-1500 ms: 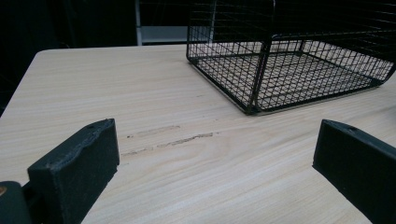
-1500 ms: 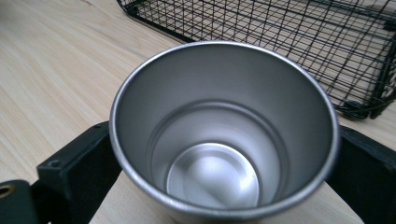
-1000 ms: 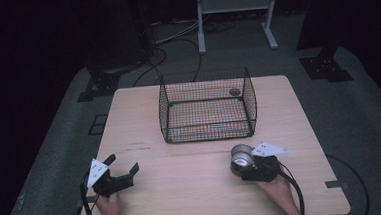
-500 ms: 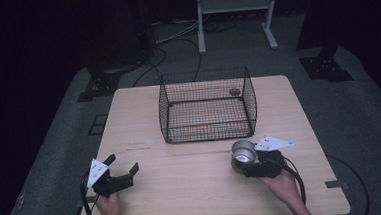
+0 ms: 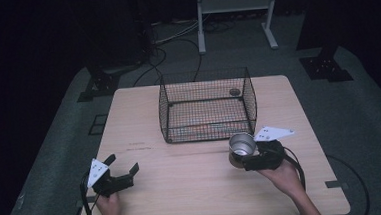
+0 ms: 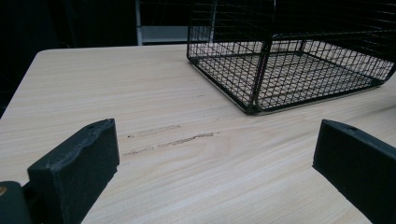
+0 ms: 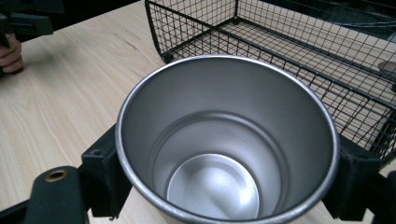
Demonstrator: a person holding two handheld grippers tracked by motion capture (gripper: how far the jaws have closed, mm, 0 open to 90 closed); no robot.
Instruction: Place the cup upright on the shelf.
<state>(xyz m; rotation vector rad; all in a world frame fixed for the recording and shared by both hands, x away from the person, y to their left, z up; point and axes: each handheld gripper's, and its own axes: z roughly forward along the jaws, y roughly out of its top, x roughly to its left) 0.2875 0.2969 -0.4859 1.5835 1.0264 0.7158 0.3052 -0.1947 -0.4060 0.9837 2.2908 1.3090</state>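
A shiny round steel cup [image 5: 242, 145] sits clamped between the 2 black jaws of the right hand-held gripper [image 5: 249, 158], its open mouth facing up. In the right gripper view the cup [image 7: 227, 140] is upright; 1 jaw presses its wall on the left and the other on the right, so the grip is on the outside of the cup just below the rim. The inside is bare metal, with a stepped wall and a flat bottom.

In the high view the cup hangs above the pale wooden bench [image 5: 193, 182] on its right half, just in front of the near right corner of the black wire mesh basket [image 5: 207, 106]. The cup is close to the basket's front wall but outside it. The person's right hand [image 5: 283, 174] grips the body of the tool behind the cup, and the cable loops off toward the bench edge.

The left hand-held gripper [image 5: 120, 174] rests low near the front left of the bench, well apart from the cup and the basket. Its 2 jaws stand wide with only bare wood between them, as the left gripper view shows [image 6: 210, 158]. A small dark round object [image 5: 234, 92] lies inside the basket near its far right corner; I cannot tell what it is.
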